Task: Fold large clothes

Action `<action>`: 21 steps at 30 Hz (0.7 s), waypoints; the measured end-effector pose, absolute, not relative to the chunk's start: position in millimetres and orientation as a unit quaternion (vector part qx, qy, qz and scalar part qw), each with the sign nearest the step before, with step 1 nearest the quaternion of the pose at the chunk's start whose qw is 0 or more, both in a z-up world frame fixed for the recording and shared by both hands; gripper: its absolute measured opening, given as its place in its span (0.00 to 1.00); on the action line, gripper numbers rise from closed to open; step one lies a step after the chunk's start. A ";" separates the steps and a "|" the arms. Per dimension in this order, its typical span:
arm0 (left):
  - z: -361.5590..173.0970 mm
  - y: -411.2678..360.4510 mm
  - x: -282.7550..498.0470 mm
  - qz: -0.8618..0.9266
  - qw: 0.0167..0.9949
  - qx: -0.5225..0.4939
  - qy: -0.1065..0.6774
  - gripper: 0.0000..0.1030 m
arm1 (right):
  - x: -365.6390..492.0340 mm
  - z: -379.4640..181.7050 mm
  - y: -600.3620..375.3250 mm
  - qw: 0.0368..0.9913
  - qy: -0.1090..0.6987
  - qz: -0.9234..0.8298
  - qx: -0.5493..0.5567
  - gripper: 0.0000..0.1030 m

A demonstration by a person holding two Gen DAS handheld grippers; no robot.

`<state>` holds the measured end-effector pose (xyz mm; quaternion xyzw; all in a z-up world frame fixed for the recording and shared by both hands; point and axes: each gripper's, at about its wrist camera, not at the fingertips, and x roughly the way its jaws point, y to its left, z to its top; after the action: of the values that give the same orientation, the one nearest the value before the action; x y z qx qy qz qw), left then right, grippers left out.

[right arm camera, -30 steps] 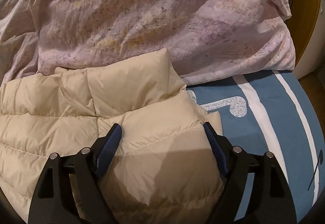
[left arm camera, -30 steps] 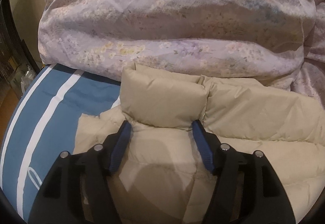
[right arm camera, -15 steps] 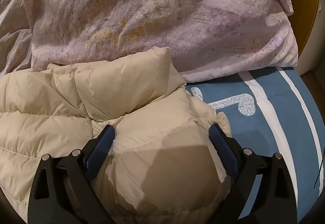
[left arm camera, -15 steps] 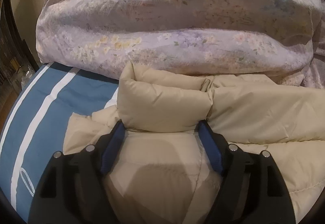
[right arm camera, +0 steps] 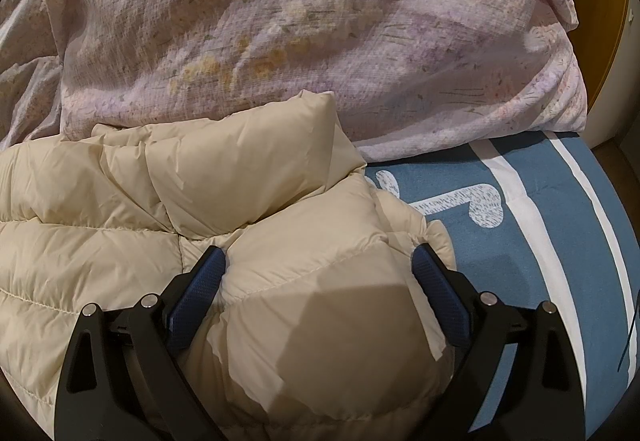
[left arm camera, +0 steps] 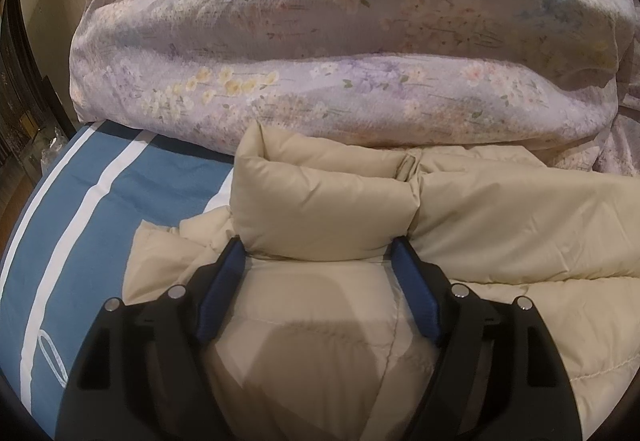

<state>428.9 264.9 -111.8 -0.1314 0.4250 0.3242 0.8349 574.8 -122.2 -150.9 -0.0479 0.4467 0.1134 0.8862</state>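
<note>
Both views: jacket (left arm camera: 500, 225) | left only: collar loop (left arm camera: 406, 166)

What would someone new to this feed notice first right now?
The puffy cream down jacket fills the foreground of both views, lying on a blue sheet with white stripes. Each claw, left and right, straddles a bulge of the jacket with its blue pads spread wide. Behind the jacket a lilac floral duvet is heaped across the whole background.
</note>
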 end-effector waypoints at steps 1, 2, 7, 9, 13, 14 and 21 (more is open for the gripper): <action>-111.8 265.1 428.9 0.324 0.835 -0.131 0.425 0.73 | 574.6 -150.9 -122.2 0.886 0.447 0.114 -0.048 0.94; -111.8 265.1 428.9 0.324 0.835 -0.131 0.425 0.73 | 574.8 -151.2 -122.1 0.886 0.447 0.114 -0.047 0.94; -111.0 267.7 427.5 0.321 0.833 -0.135 0.431 0.73 | 574.9 -151.1 -123.2 0.881 0.456 0.121 -0.040 0.95; -106.3 269.5 423.3 0.315 0.829 -0.140 0.440 0.73 | 581.7 -146.2 -131.3 0.869 0.478 0.121 -0.033 0.94; -77.7 263.8 391.6 0.296 0.842 -0.149 0.427 0.73 | 572.4 -125.4 -164.8 0.858 0.499 0.124 0.023 0.94; -71.4 263.9 381.9 0.297 0.843 -0.149 0.423 0.73 | 568.6 -122.3 -172.8 0.857 0.499 0.122 0.032 0.94; -59.4 279.6 315.3 0.303 0.830 -0.187 0.429 0.73 | 538.8 -119.8 -233.0 0.840 0.525 0.108 0.088 0.94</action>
<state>315.3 279.6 -59.4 -0.1868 0.4291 0.3032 0.8301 538.8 -233.0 -119.8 0.0884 0.5249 0.1085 0.8396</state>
